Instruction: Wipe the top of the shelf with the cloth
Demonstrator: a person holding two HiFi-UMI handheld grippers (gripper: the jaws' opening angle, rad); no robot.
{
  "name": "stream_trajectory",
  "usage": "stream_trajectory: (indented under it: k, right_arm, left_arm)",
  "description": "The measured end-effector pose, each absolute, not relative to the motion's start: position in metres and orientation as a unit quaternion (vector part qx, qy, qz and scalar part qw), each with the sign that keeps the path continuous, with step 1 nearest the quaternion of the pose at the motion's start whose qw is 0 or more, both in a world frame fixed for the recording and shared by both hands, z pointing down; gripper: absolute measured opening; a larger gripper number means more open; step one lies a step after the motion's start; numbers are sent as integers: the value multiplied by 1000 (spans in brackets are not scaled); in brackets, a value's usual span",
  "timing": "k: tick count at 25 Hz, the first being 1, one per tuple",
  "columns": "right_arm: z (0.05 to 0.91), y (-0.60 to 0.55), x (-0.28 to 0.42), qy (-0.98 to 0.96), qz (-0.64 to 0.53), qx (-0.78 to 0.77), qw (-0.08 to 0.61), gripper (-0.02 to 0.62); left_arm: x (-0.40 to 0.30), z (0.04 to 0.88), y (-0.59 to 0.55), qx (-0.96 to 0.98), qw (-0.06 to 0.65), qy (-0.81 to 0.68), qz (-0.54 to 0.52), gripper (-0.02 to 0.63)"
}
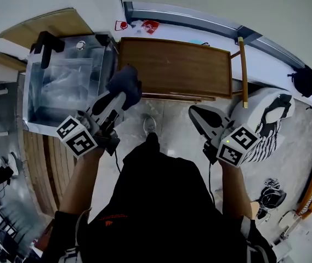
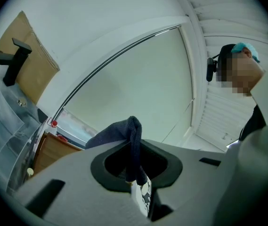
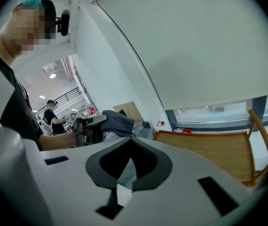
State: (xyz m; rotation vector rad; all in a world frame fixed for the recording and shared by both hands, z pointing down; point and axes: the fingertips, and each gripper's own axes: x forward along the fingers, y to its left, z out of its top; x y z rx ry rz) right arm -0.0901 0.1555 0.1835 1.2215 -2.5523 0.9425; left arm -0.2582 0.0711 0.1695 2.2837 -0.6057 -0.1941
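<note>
— First, state of the left gripper (image 2: 133,142): spread or pinching?
— Pinching. Clamped on a dark blue cloth (image 2: 111,131), with a bunched fold poking up past the tips.
— And placed where, against the wooden shelf (image 1: 177,67)?
— Held at the front left corner of its top in the head view, between that corner and a clear plastic bin (image 1: 62,89) just beside it. Cannot tell whether touching the wood.
— Same from the other side?
— Yes, raised to the left of the brown top in the right gripper view.
— Then the right gripper (image 3: 130,138)?
— Pressed together at the tips, with nothing between. Hanging before the shelf's front right side, well apart from the cloth.
</note>
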Motion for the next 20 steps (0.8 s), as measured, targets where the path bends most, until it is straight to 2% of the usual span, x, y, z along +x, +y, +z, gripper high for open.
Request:
stream_trajectory:
  k: [20]
  right_arm:
    - [210,81,-68,-828,330,447,79,5]
  left_arm:
    - [-240,194,0,893,390,-216,-63,52]
